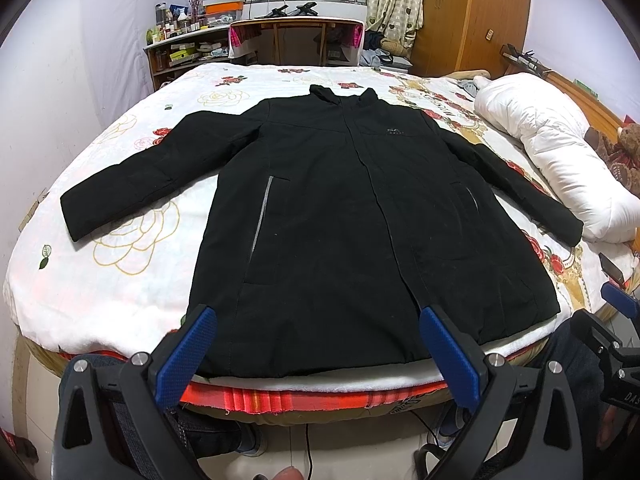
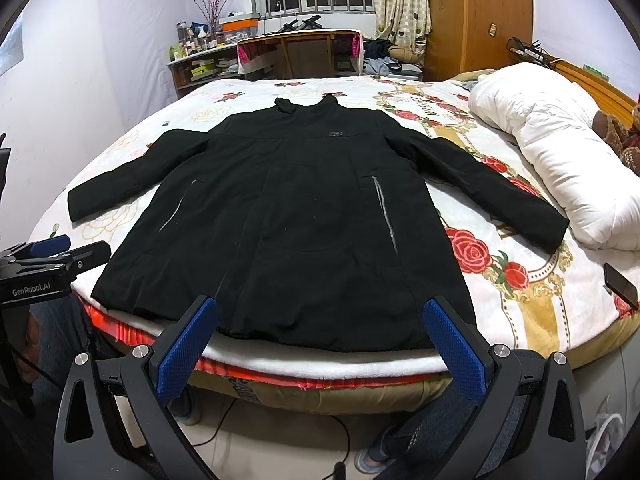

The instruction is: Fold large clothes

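A large black coat (image 1: pixel 320 216) lies flat and face up on the bed, collar at the far end, both sleeves spread out to the sides, hem at the near edge. The right wrist view shows the same coat (image 2: pixel 288 224). My left gripper (image 1: pixel 316 320) is open, its blue pads hovering just above the hem, nothing between them. My right gripper (image 2: pixel 320 312) is also open over the hem, right of centre, empty. The left gripper (image 2: pixel 52 256) shows at the left edge of the right wrist view, beside the coat's near left corner.
The bed carries a white rose-patterned blanket (image 1: pixel 132 240). A white rolled duvet (image 1: pixel 552 148) lies along the right side, close to the right sleeve. A dark phone (image 2: pixel 620 284) rests near the right edge. A desk (image 1: pixel 296 36) and shelves stand beyond the bed.
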Motion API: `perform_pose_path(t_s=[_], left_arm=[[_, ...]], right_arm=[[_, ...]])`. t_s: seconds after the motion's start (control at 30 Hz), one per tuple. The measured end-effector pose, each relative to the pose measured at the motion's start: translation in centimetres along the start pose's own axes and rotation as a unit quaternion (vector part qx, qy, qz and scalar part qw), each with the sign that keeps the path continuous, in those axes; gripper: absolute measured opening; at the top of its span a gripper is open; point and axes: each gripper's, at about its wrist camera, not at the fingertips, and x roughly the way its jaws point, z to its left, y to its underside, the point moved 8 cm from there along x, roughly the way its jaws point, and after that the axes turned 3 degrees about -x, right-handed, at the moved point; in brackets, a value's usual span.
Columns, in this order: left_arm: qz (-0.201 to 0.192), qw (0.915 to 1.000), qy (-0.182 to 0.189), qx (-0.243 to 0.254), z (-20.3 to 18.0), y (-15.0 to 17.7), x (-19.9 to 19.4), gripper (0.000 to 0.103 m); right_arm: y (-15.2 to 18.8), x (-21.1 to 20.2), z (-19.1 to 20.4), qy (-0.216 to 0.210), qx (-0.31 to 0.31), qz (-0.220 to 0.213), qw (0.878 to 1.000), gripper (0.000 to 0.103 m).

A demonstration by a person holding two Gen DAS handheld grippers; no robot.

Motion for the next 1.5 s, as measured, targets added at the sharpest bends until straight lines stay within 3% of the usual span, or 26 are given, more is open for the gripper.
perform_pose_path(t_s=[0.43,0.77,1.13,1.5], left_arm=[[0.007,1.0000,0.000,0.004,0.0,0.1,1.0,0.103],[0.011,0.9996,-0.004,-0.024,1.9,-0.5,2.8,0.103],[0.005,0.9961,-0.033,-0.081,7.6,-3.3,6.7,0.103],[-0.015,0.9794,-0.093,-0.179,17.4,-6.9,11.5,0.100]], right_arm=[[-0.8,0.6,-0.5,0.001,-0.001,0.000,1.000,0.103],[-2.0,2.7,0.0,-0.003,-0.015,0.007,1.000,0.103],[-4.9,7.2,2.1,-0.017,-0.046,0.018,0.999,0.103],[-8.5,12.8,4.5,-0.038,-0.072,0.022,0.996,0.103]])
